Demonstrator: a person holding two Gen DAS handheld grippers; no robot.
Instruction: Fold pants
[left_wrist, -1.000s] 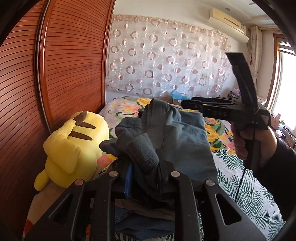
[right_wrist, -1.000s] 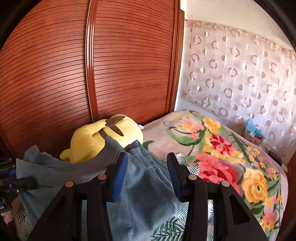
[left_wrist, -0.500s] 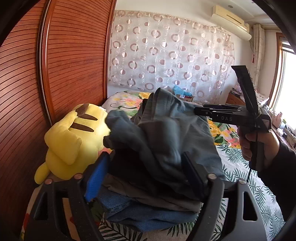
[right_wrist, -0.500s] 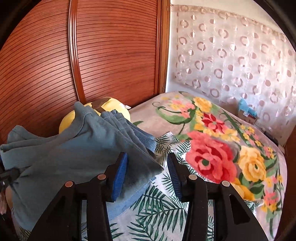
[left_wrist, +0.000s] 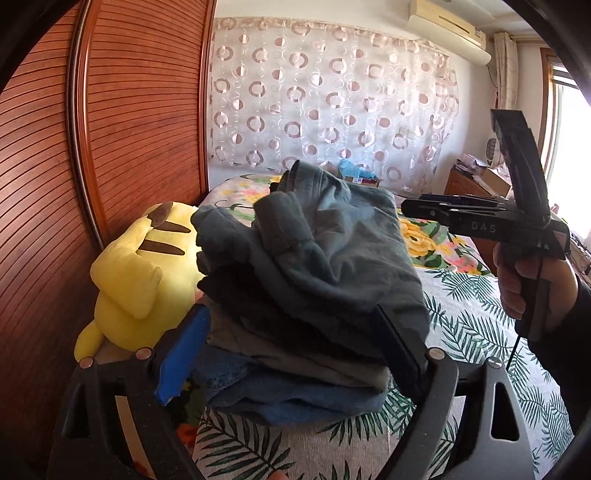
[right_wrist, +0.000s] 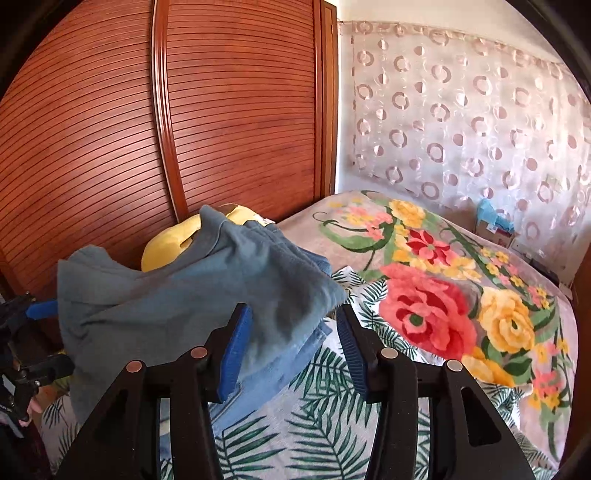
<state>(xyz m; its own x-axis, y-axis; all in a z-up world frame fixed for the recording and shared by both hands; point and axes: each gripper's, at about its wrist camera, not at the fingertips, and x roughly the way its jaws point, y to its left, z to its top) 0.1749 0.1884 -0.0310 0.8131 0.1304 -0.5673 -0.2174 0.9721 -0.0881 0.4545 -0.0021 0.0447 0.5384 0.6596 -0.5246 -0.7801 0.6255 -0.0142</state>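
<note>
The folded grey-blue pants lie on top of a stack of folded clothes on the bed, their upper edge crumpled. They also show in the right wrist view. My left gripper is open, its fingers standing either side of the stack's near end, holding nothing. My right gripper is open and empty, just right of the stack's corner. It shows from the side in the left wrist view, hand-held, to the right of the pants.
A yellow plush toy lies left of the stack against the wooden slatted wardrobe door. The bed has a floral blanket and a leaf-print sheet. A patterned curtain hangs behind.
My left gripper opened and let go of the pants, which now rest on the stack. It drew back. My right gripper pulled away to the right of the pants.
</note>
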